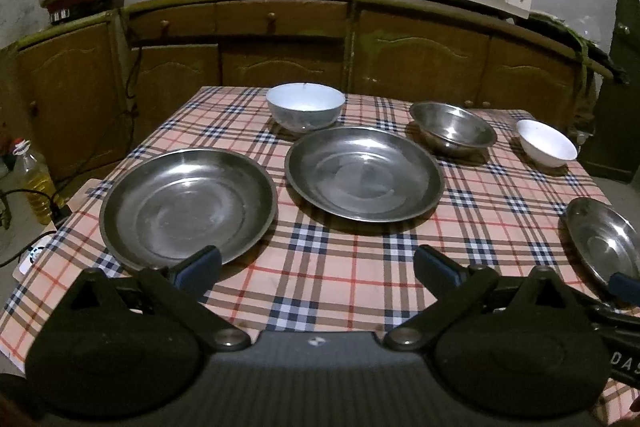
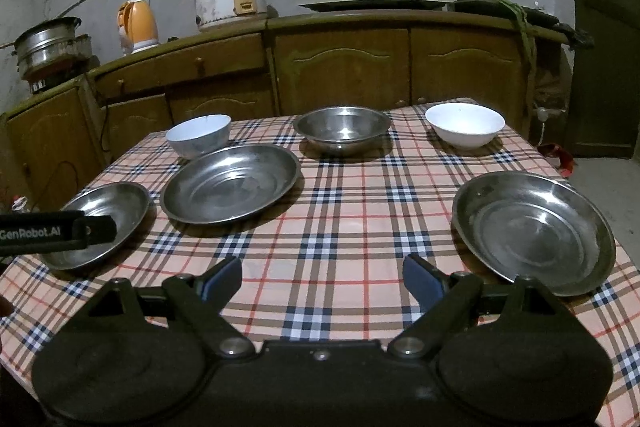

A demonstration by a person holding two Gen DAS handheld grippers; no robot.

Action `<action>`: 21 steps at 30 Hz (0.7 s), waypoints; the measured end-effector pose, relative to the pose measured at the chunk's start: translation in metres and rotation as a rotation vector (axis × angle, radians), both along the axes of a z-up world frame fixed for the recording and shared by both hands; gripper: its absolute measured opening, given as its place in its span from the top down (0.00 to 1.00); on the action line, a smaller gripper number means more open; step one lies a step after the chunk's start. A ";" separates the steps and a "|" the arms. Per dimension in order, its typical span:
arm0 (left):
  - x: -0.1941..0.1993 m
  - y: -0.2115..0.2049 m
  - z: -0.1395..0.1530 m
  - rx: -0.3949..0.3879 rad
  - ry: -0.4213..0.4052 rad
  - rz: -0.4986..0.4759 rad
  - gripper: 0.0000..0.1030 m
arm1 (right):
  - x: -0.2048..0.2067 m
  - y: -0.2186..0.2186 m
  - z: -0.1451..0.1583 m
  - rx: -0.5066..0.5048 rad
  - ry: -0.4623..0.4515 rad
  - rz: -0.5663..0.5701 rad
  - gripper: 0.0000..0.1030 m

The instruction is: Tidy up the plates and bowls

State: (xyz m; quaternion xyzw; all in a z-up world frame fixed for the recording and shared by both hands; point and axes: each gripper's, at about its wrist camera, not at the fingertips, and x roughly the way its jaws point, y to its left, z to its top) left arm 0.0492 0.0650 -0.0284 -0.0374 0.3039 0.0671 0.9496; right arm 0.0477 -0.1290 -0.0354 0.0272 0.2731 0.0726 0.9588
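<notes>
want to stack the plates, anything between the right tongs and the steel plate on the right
Nothing visible: the right tongs hang open over bare checked cloth, and the right steel plate lies just beside them.

Left gripper (image 1: 316,267) spread wide at frame bottom, two steel plates (image 1: 188,207) (image 1: 364,173) centre, white bowl (image 1: 306,105) above, plaid tablecloth (image 1: 340,267)

plates (image 1: 188,207): shiny metal | tablecloth (image 1: 340,267): matt checked cloth | cupboards (image 1: 420,63): wood
</notes>
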 end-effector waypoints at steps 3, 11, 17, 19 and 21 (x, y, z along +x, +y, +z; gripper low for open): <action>0.004 0.001 -0.001 0.004 0.007 0.003 0.00 | 0.004 0.002 -0.001 0.000 0.002 0.004 0.00; 0.012 0.007 -0.006 0.005 0.022 0.013 0.00 | 0.018 0.009 -0.004 -0.011 0.006 0.022 0.00; 0.024 0.016 -0.009 0.007 0.032 0.034 0.00 | 0.033 0.016 -0.005 -0.014 0.004 0.039 0.00; 0.030 0.019 -0.010 0.004 0.036 0.040 0.00 | 0.040 0.018 -0.006 -0.020 0.004 0.044 0.00; 0.036 0.022 -0.009 0.005 0.034 0.047 0.00 | 0.049 0.020 -0.007 -0.018 0.007 0.051 0.00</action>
